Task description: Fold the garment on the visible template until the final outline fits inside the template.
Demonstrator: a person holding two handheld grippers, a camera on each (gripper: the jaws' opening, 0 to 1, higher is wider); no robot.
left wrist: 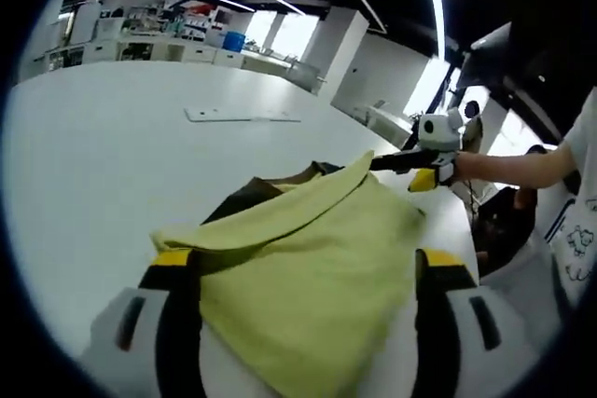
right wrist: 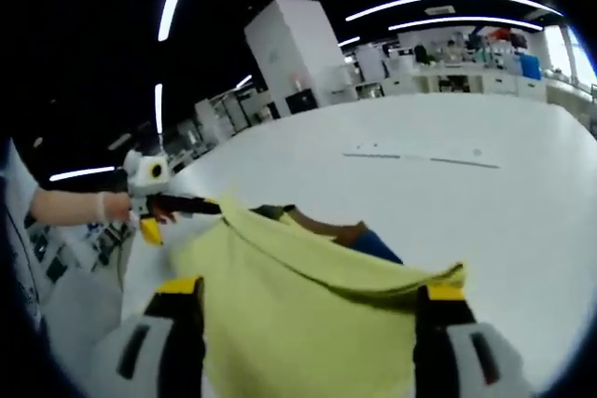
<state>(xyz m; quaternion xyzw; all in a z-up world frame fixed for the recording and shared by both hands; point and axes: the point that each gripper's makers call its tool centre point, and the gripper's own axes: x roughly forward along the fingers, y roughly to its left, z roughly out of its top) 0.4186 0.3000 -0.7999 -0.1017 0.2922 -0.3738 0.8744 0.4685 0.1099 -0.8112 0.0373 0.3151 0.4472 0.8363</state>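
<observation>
Over the white table [left wrist: 84, 184] a yellow-green garment [left wrist: 312, 277] hangs lifted between the left gripper [left wrist: 303, 309] and the right gripper [left wrist: 420, 167], which pinches a corner at about two o'clock (a dark brown layer shows beneath). A flat white strip [left wrist: 241, 116] lies toward eleven o'clock.

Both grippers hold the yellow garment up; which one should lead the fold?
Neither clearly: a joint move looks likely. The left gripper and right gripper each pinch a corner of the yellow garment, lifted above the white table.
</observation>
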